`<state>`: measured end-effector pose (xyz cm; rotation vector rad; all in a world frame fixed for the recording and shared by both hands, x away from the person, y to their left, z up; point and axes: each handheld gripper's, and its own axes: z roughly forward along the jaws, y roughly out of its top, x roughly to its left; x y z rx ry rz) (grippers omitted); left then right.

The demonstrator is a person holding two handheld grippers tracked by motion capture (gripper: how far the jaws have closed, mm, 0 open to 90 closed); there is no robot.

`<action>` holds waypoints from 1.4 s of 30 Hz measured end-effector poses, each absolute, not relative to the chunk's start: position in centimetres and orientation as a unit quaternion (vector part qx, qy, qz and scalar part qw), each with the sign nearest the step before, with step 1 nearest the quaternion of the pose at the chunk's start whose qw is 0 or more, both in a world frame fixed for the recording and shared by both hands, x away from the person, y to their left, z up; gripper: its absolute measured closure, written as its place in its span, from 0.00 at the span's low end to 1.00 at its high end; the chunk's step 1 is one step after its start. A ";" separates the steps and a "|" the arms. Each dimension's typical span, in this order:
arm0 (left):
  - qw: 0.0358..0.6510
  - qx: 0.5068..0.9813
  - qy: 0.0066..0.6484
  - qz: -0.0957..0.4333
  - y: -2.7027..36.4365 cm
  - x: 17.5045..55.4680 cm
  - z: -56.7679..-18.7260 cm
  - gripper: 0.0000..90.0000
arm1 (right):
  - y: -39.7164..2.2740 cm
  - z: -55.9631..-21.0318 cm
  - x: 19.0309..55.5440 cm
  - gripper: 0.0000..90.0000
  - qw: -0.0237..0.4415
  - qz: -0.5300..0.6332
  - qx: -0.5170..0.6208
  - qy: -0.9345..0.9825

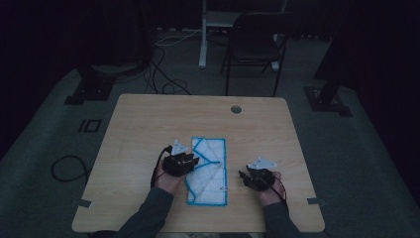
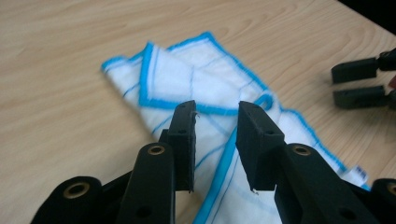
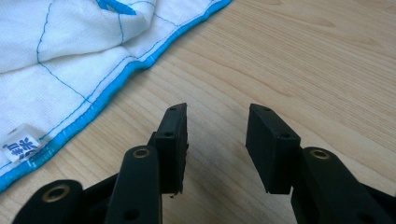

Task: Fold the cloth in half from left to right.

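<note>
Overhead first, the high view shows a wooden table [image 1: 148,119] with a white cloth [image 1: 210,171] edged in blue lying on its near half, partly folded, one corner turned over at the far left. Two forearms in dark sleeves come in from the bottom edge. The left hand [image 1: 168,181] holds the left gripper [image 1: 190,159] at the cloth's left edge, its jaws pointing right over the fabric. The right hand [image 1: 270,191] holds the right gripper [image 1: 242,176] just beside the cloth's right edge, jaws pointing left toward it, low over the tabletop.

Next, the left gripper view looks along its two black jaws, which stand spread apart above the cloth [image 2: 205,88]. Nothing is pinched between them; the folded-over corner with its blue border lies just past their tips. The right gripper [image 2: 359,84] shows at the far right, its jaws apart over bare wood.

Last, the right gripper view has its jaws spread with only the bare table [image 3: 299,60] between them. The cloth [image 3: 60,60] lies up and to the left, apart from the jaws, a small label [image 3: 21,145] sewn at its blue edge.
</note>
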<state>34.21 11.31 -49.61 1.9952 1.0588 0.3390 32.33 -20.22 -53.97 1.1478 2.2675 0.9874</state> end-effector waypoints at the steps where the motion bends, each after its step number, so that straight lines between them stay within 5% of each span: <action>1: 0.416 0.793 0.425 0.134 11.6 34.0 -49.8 0.76 | -20.2 -54.0 32.3 0.65 0.206 0.355 0.412 0.814; 20: 0.395 0.783 0.472 0.092 13.9 31.6 -53.1 0.69 | -20.2 -54.0 32.3 0.64 0.207 0.353 0.413 0.814; 27: 0.402 0.792 0.453 0.078 13.5 31.3 -53.1 0.98 | -20.3 -54.0 32.3 0.64 0.208 0.354 0.413 0.813; 42: 0.446 0.799 0.394 0.088 11.8 29.5 -50.3 0.99 | -20.3 -54.0 32.3 0.64 0.209 0.354 0.413 0.813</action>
